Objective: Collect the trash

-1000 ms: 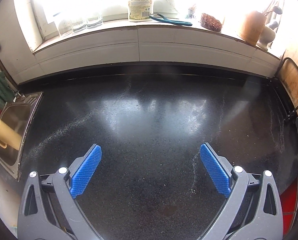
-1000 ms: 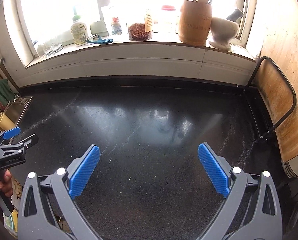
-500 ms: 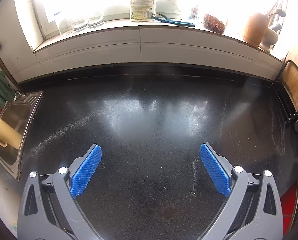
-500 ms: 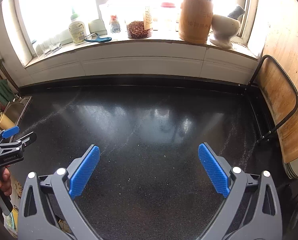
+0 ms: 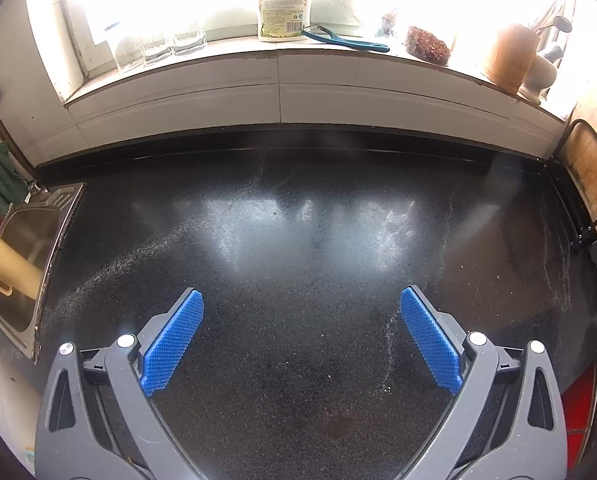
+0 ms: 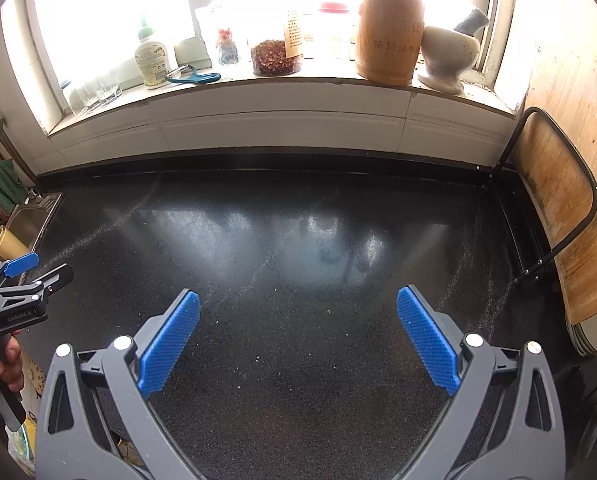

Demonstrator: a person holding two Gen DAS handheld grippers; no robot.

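The left gripper (image 5: 301, 304), grey-framed with ribbed blue pads, hangs above a speckled black stone countertop (image 5: 298, 240) with its fingers spread wide and nothing between them. The right gripper (image 6: 298, 302), of the same make, hovers over the same countertop with its fingers equally far apart and bare. No distinct piece of trash shows on the counter; only a few pale crumbs (image 6: 328, 311) lie scattered on the dark surface ahead of the right gripper, and a faint trail of light specks (image 5: 387, 360) runs near the left gripper's right-hand pad. In the right wrist view the left gripper appears at the left edge, gripped by a hand (image 6: 2, 360). A stainless steel sink (image 5: 26, 248) sits at the counter's left end, holding a cream plastic jug (image 5: 10, 268). On the white windowsill stand a pale dish-soap bottle (image 6: 149, 60), a teal-handled peeler (image 6: 194, 77), a clear jar of dried red chillies (image 6: 276, 58), a bamboo utensil holder (image 6: 390, 36) and a stone mortar with pestle (image 6: 450, 54). A wooden cutting board in a black wire rack (image 6: 554, 200) leans at the right.
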